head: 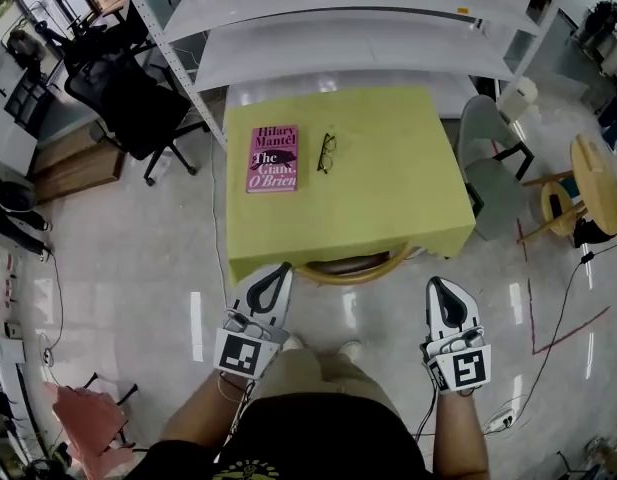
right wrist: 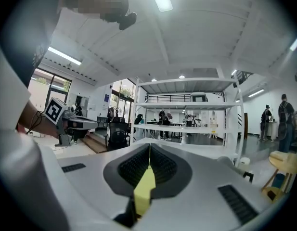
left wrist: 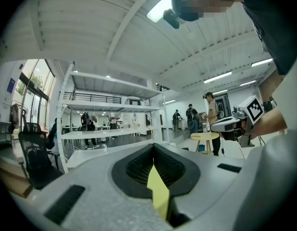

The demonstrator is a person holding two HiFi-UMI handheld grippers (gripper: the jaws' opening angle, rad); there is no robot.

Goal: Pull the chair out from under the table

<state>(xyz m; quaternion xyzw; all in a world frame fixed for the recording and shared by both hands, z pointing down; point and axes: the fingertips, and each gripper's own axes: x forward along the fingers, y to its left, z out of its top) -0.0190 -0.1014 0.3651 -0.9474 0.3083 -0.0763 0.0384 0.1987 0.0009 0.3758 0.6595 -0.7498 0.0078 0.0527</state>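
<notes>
A square table under a yellow cloth stands in front of me in the head view. The chair is pushed under its near edge, and only its curved wooden backrest shows. My left gripper hovers just left of the backrest, close to the cloth's near corner, shut and empty. My right gripper hangs to the right of the backrest, apart from it, also shut and empty. In the left gripper view the left gripper shows closed pads with a yellow sliver of cloth beyond. The right gripper looks the same in its own view.
A pink book and glasses lie on the cloth. White shelving stands behind the table, a black office chair at the left, a grey chair and a round wooden stool at the right. Cables cross the floor at the right.
</notes>
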